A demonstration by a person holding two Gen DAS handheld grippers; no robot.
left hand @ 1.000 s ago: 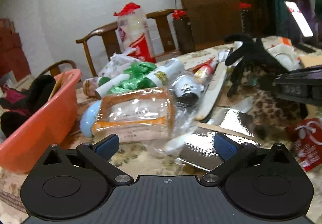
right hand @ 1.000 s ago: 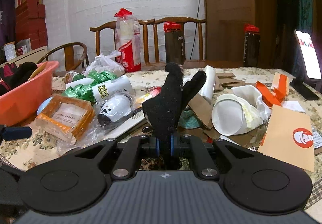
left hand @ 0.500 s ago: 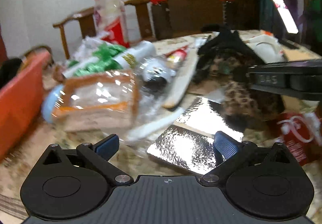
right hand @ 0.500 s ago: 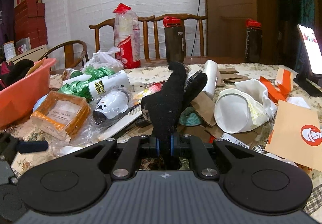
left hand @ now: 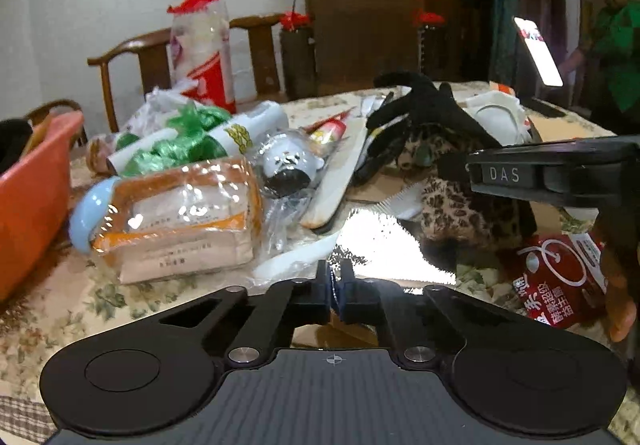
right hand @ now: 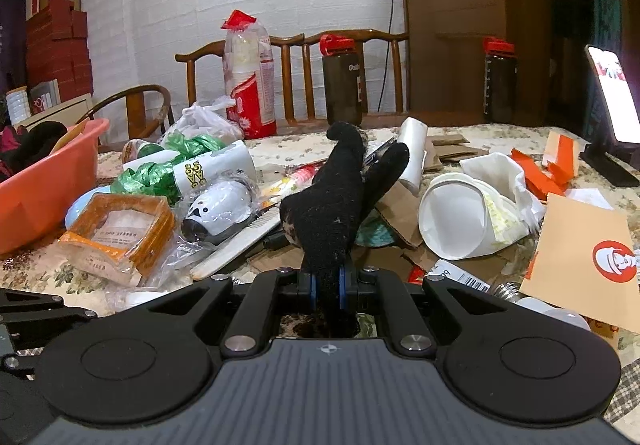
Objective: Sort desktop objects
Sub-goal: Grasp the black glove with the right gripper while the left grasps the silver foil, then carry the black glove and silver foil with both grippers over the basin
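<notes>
Black glove (right hand: 340, 205), seen from my right wrist, stands nearly upright with its cuff pinched tight in my right gripper (right hand: 328, 287), fingers pointing up and away over the cluttered table (right hand: 500, 133). From my left wrist, that glove (left hand: 416, 105) hangs above the leopard-print cloth (left hand: 460, 201), fingers reaching left, while my left gripper (left hand: 335, 295) is closed at the edge of the silver foil sheet (left hand: 384, 245); whether it grips the foil I cannot tell.

A black knit glove (right hand: 340, 205) stands upright, fingers splayed upward, its cuff pinched in the right hand-held gripper (right hand: 328, 285) above the cluttered tabletop (right hand: 460, 133).
</notes>
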